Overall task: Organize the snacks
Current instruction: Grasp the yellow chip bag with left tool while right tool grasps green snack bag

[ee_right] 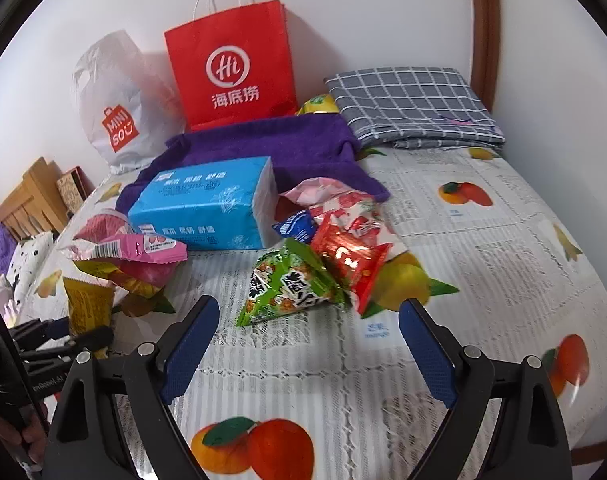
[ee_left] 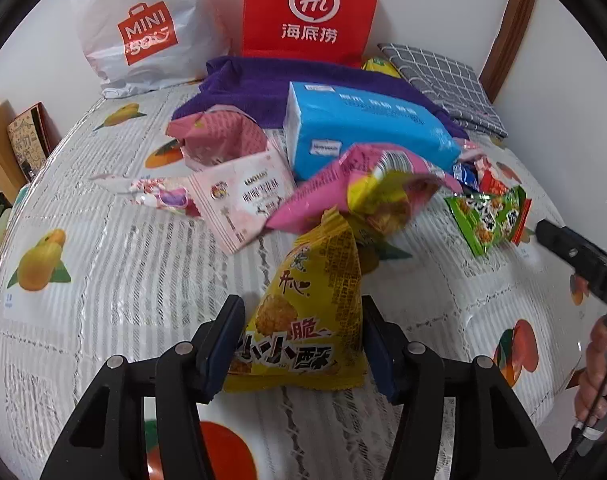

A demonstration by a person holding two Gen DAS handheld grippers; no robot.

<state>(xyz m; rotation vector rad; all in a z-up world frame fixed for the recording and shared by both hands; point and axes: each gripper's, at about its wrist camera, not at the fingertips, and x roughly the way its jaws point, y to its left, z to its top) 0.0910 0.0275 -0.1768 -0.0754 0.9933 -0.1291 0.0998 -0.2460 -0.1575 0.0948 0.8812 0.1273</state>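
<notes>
Left tool [ee_left: 299,344] clamping yellow snack pack [ee_left: 303,320], right tool [ee_right: 307,352] open over bare tablecloth [ee_right: 483,280]

The yellow snack packet [ee_left: 303,320] is glossy crinkled foil plastic, like the green packet [ee_right: 287,284]. A clear shiny plastic sheet covers the lacy tablecloth [ee_right: 483,240]. The purple towel [ee_right: 271,144] looks fuzzy and matt; the red bag [ee_right: 231,68] is matt paper, the tissue pack [ee_right: 207,204] smooth film.

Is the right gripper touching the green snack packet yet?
Apart. The right wrist view shows the right gripper open, its blue pads wide, with bare tablecloth between them and the green snack packet lying ahead.
</notes>
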